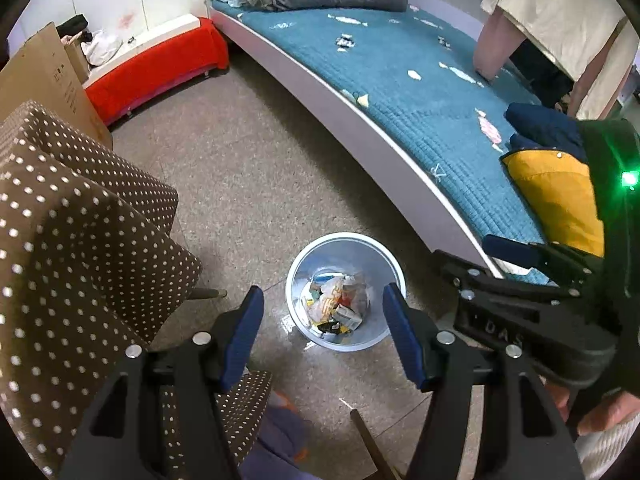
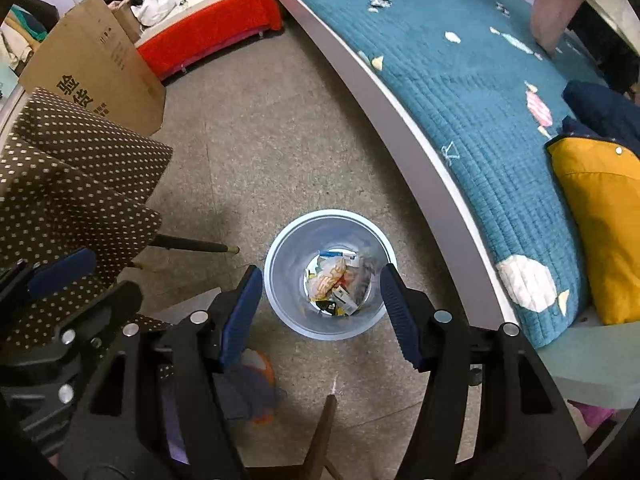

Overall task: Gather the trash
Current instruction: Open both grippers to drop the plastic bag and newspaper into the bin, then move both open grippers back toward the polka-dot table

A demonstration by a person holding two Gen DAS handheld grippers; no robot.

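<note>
Both of my grippers hang spread wide and hold nothing — the left gripper [image 1: 323, 330] and the right gripper [image 2: 321, 312] each frame the bin [image 2: 280, 280] on the floor below and ahead, the right one looking more squarely down into it. The bin already holds crumpled wrappers [image 2: 336, 280] and stands just beside the bed [image 2: 460, 80]. Farther up the blue cover lie small scraps [image 1: 345, 42] — I judge those the next trash, ahead and to the right, nearer my right hand.
</note>
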